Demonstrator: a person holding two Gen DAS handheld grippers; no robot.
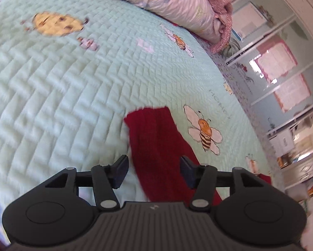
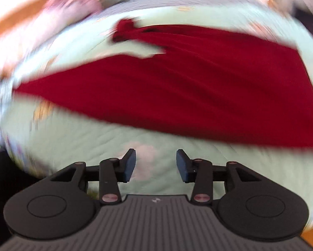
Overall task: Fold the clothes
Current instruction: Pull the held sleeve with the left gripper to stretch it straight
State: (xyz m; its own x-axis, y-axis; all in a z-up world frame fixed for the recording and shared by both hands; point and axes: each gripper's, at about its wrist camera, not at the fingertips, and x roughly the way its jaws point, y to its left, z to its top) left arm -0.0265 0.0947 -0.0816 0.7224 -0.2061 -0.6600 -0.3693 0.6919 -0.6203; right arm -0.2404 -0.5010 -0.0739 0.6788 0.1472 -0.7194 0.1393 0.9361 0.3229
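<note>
The left gripper (image 1: 154,170) is held low over a bed, its two black fingers spread wide apart with nothing between them. It points forward and slightly down along the bed, and a strip of a dark red garment (image 1: 156,144) lies on the quilt directly under the gap between its fingers, running away from the camera to a squared-off end. Neither finger touches the cloth, as far as the view shows.

The bed is covered by a pale green quilt (image 1: 62,87) stitched in a zigzag pattern and printed with bees and a yellow hive. A folded floral blanket (image 1: 167,6) in pink and orange sits at the far edge of the bed. Beyond the right edge of the bed stands a white shelf unit (image 1: 281,62) holding pink and white items too blurred to identify.

The right gripper (image 2: 155,165) is also wide open and empty, its blue-padded fingers well apart. It hovers above bare quilt (image 2: 93,133), aimed across the bed toward the garment (image 2: 187,87), which spreads broadly across the middle of its view, clear of the fingertips. The cloth looks mostly flat, with a bunched, knotted-looking bit at its far left end. This view is heavily smeared by motion blur, so finer folds and the room behind cannot be made out.
</note>
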